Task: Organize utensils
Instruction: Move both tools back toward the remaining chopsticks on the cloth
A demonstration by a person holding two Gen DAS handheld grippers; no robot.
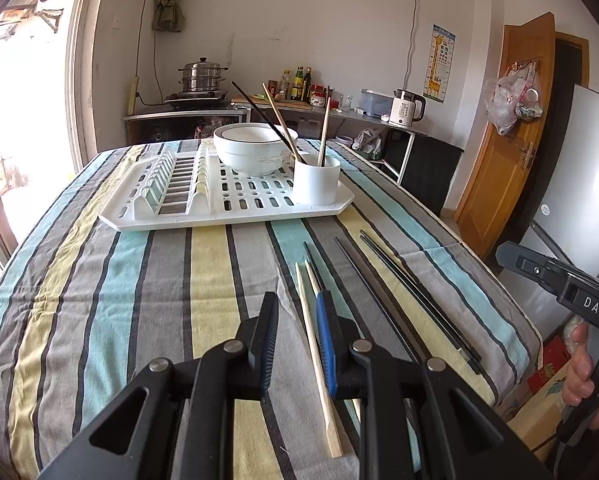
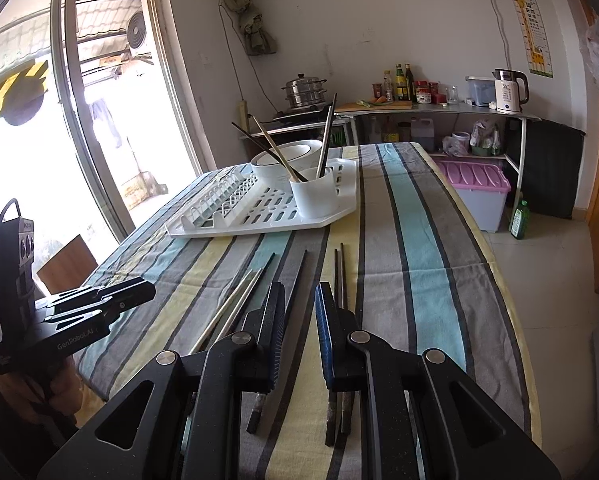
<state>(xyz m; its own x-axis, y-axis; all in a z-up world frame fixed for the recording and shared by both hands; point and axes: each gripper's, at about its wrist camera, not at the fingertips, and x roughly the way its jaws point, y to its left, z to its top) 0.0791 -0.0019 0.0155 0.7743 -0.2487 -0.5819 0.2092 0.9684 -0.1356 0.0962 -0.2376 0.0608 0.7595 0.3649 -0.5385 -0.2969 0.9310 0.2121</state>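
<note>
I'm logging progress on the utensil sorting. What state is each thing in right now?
Left gripper: open, empty.
Right gripper: open, empty.
White cup: upright on rack, holding three chopsticks.
Bowl: upright on rack.
Wooden chopsticks: flat on tablecloth.
Black chopsticks: flat on tablecloth.

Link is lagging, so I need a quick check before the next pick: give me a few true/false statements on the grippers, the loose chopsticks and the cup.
1. Both grippers, left gripper and right gripper, are open and empty. True.
2. The white cup stands on the tablecloth. False: it stands on the drying tray.
3. Chopsticks already stand in the cup. True.
4. All loose chopsticks are black. False: two pale wooden chopsticks lie beside the black chopsticks.
5. The bowl is upside down. False: upright.
</note>
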